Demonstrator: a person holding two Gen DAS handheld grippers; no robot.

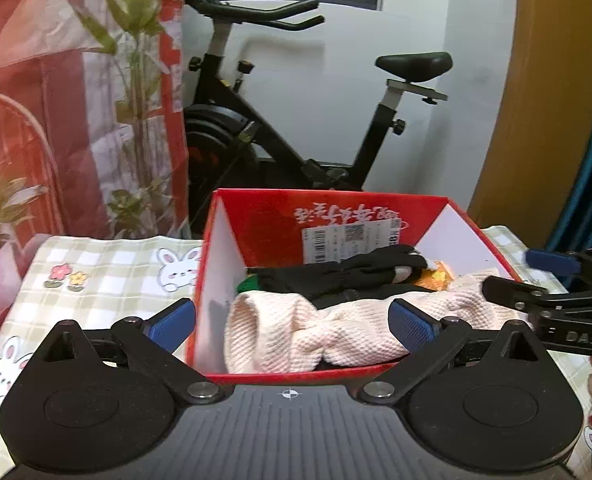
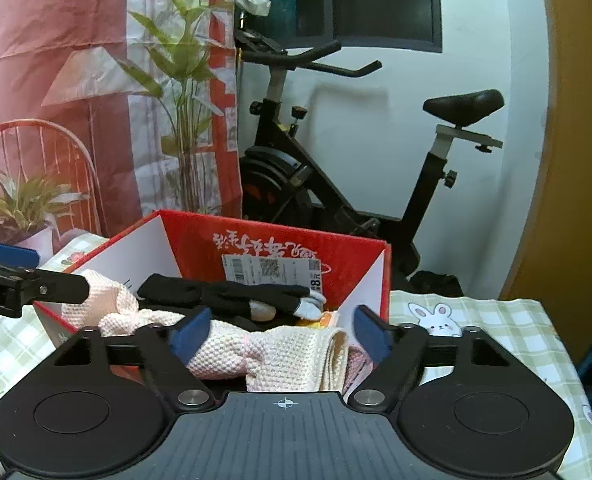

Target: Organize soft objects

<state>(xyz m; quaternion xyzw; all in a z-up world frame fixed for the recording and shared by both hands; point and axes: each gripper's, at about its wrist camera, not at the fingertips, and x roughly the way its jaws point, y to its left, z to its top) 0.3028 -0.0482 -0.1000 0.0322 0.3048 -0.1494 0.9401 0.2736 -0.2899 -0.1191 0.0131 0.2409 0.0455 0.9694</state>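
Both grippers hang over the near edge of the red cardboard box (image 1: 328, 216), and both stand spread with nothing pinched. Between the blue pads of the left gripper (image 1: 292, 326) lies the cream knitted cloth (image 1: 296, 336), but the pads sit apart from it on either side and do not press it. The right gripper (image 2: 284, 334) is likewise wide, with the same cloth bunched below and between its fingers, untouched as far as the view shows. This cloth rests inside the box along the near wall, its long axis running left to right across the box, one rolled end toward the left wall and the other end folded toward the right. Behind it, farther into the box, lies a black glove (image 1: 356, 270) with pale fingertips, also stretched left to right, and a bit of orange packaging (image 1: 440, 276) shows near the right wall. The box stands on a checked tablecloth with rabbit prints (image 1: 108, 276). Judged from this, the cloth looks set down in the box, and the coming move turns on clearing it: each gripper straddles one end of the cloth's length, left over the left end and right over the right, so drawing back toward the near side should free both without snagging the knit.
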